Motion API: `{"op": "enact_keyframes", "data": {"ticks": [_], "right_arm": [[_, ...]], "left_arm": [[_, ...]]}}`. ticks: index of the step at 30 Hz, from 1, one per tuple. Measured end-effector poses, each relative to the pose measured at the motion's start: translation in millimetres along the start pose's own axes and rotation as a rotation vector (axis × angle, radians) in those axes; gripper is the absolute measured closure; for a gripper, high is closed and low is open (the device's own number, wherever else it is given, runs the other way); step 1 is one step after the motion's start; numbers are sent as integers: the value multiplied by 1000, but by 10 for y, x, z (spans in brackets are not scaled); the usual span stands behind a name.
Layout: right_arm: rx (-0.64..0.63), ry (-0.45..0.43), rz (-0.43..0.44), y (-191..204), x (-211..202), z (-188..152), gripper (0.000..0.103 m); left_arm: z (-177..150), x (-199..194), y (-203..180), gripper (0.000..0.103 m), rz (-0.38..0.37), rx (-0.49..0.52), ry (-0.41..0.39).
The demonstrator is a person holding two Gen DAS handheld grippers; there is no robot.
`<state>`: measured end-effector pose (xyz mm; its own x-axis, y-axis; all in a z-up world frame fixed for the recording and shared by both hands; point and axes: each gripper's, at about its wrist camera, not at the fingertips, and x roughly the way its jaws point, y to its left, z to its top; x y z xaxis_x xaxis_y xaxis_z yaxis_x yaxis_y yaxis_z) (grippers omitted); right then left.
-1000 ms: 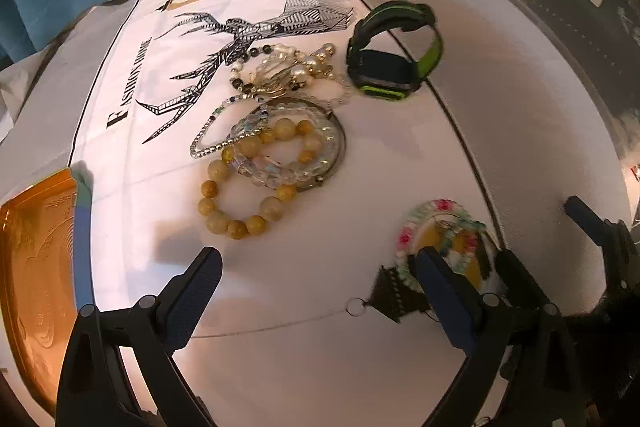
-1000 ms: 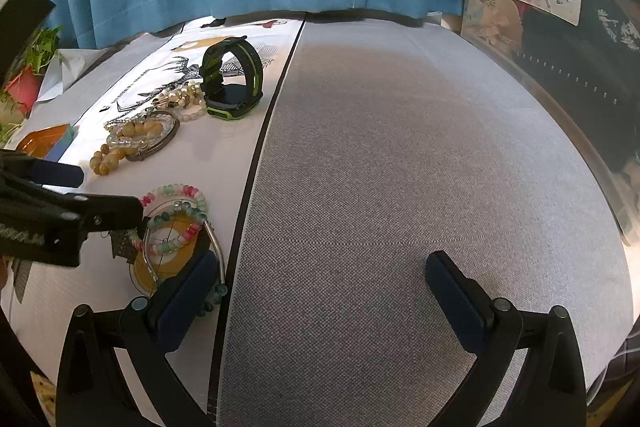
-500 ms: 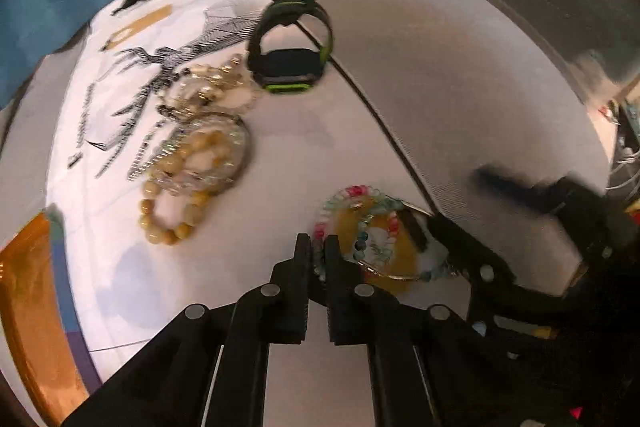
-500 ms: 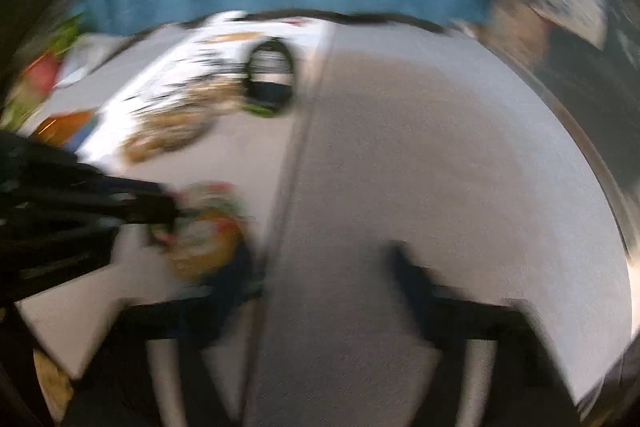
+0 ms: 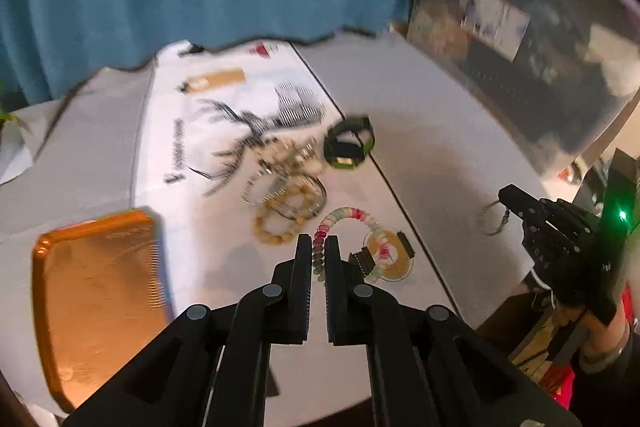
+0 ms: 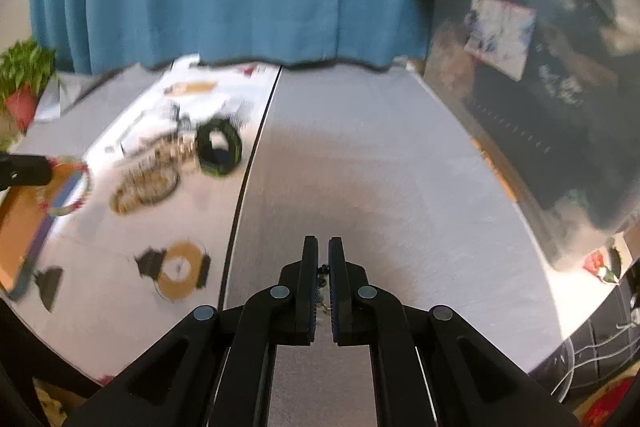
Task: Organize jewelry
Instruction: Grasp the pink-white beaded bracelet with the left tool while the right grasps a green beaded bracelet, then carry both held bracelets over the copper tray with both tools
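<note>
Jewelry is split between the two hand-held grippers and the surface (image 5: pixel 452 163): the left hand-held gripper (image 5: pixel 319 247) is clamped on a pastel beaded bracelet (image 5: pixel 347 218), whose loop hangs past the fingertips above the white printed cloth (image 5: pixel 168 131), while the right hand-held gripper (image 6: pixel 323 251) is closed on a thin dark-beaded piece (image 6: pixel 321 277) that shows only as a sliver between its pads. In the left view that piece (image 5: pixel 496 221) dangles as a blurred loop from the right tool's tip. A pile of bead bracelets (image 5: pixel 286 201) and a black-and-green watch (image 5: pixel 349 143) lie on the cloth, well apart from the orange tray (image 5: pixel 100 291) at the left edge. The tray looks like the likely destination, though the task does not say so. To carry well, each grip should be kept firm until the piece hangs over the tray's floor, since a loose loop can swing and snag on the heap or the tray's rim. Lowering until the beads rest on the tray before letting go would keep them from bouncing out, and placing the two pieces apart would keep them untangled.
</note>
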<state>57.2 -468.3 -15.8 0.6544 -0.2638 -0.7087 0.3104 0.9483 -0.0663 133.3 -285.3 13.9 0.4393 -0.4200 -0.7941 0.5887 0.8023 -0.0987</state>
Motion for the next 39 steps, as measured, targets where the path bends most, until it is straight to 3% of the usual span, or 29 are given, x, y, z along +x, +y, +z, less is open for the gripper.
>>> {"op": "enact_keyframes", "data": {"ticks": [6,13,29,39], "right_arm": [[26,-55,11,2,-399,109,98],[-12,-91,65,389,-808,77,98],[-176,-101,271,1920,-1613,-348,98],[-312,-114,345,2718,-1814,-321,98]], "left_arm": [[-87,-610,232,99,-4,-41,-87],[-359,-1102,454,99,8,-75,-139],[-1549,-1943,1292,99,115,-195,-190],[-1767,-2084,1720,99,127,-268,-230]]}}
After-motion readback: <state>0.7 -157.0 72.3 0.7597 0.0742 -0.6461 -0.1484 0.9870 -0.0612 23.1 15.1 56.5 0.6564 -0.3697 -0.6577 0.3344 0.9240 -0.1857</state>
